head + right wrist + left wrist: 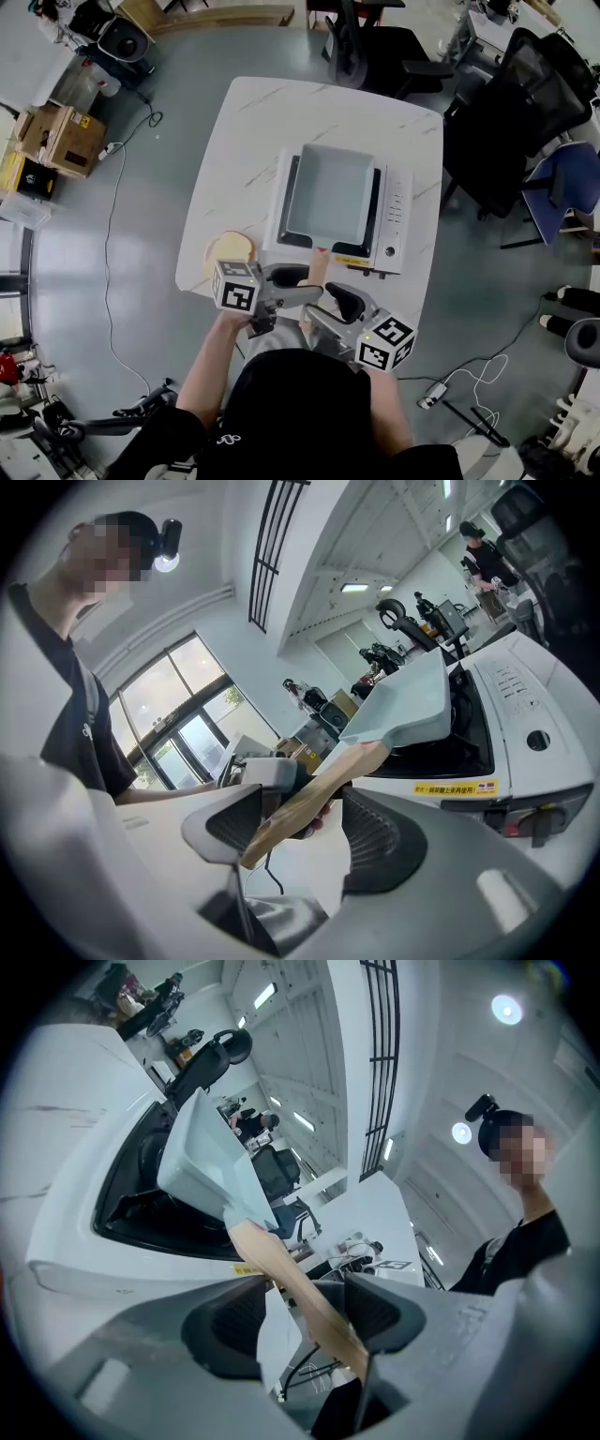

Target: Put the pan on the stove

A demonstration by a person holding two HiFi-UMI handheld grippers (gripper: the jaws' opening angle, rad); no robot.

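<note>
Head view: 1 table point(225, 169), 1 stove point(398, 220), 1 pan point(330, 192), 1 round wooden disc point(230, 250), 2 grippers. Pan is sitting on the stove, approx. centred on the burner side. Its wooden handle point(318, 266) is pointing to 6 o'clock, toward the person, so the long axis is running 12–6. Disc is lying on the table at 8 o'clock from the stove, just beside it. Left gripper point(298, 286) and right gripper point(325, 309) are meeting at the handle's end from 9 and 3 o'clock.

Left gripper view: left gripper point(300, 1312) is standing wide open. The handle point(281, 1274) is running between the jaws w/o being squeezed, nearer the 3 o'clock jaw. Pan point(202, 1162) is resting on the stove point(94, 1241).

Right gripper view: right gripper point(305, 834) is also gaping wide. The handle point(309, 799) is crossing between the jaws, tip by the 9 o'clock jaw, not clamped. Pan point(408, 710) is lying on the stove point(525, 733) at 1 o'clock.
</note>
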